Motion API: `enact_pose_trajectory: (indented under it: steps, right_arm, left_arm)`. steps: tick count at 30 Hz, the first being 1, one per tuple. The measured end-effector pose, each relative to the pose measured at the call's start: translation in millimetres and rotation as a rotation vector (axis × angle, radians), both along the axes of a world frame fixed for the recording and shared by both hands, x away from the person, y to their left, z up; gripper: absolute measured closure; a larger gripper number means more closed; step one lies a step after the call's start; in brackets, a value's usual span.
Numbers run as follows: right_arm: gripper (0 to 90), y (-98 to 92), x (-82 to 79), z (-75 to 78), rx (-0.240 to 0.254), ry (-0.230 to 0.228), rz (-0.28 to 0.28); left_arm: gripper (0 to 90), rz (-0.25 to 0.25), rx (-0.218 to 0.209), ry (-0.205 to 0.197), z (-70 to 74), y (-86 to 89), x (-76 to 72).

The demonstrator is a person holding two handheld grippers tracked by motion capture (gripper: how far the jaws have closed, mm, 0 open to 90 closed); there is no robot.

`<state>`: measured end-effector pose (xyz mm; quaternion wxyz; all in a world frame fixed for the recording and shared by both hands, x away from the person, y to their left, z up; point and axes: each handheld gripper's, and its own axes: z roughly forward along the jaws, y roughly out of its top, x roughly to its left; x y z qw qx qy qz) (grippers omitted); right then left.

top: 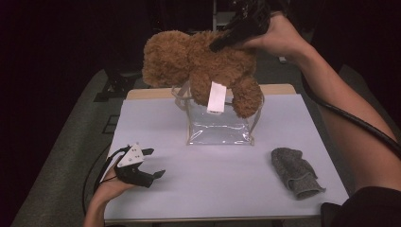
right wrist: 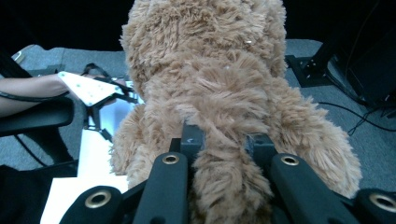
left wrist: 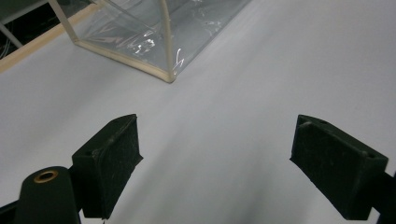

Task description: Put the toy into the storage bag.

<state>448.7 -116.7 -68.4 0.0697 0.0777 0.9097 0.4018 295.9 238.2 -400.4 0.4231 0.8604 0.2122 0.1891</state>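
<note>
Brown teddy bear [top: 201, 64] pinched in right tongs [right wrist: 225, 154] above clear bag [top: 217, 125] — left tongs [left wrist: 215, 163] spread.

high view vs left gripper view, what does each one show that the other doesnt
High view alone: the brown teddy bear held in the air above the bag by the right gripper, its white tag hanging down, and a grey knit item lying on the table's right side. Left gripper view alone: a close look at the left gripper, jaws wide apart with bare table between them. Both: the clear plastic bag standing on the white table.
</note>
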Motion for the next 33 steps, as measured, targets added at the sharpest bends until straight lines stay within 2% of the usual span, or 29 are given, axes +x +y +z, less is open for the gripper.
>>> enact_pose_trajectory:
  steps: [8,20,33]
  right_arm:
    - [74.2,-1.9,34.6,-14.7,0.007,0.026,-0.038]
    - [74.1,3.9,66.1,-16.6,-0.041,0.02,-0.099]
    - [73.9,5.2,101.2,-47.0,-0.058,0.036,-0.153]
  left_arm:
    - [14.6,0.001,0.0,0.001,0.0,0.4,0.0]
    - [14.6,0.003,0.0,0.004,-0.4,0.9,-0.2]
    - [14.6,0.006,-0.001,0.005,-0.9,3.2,-1.4]
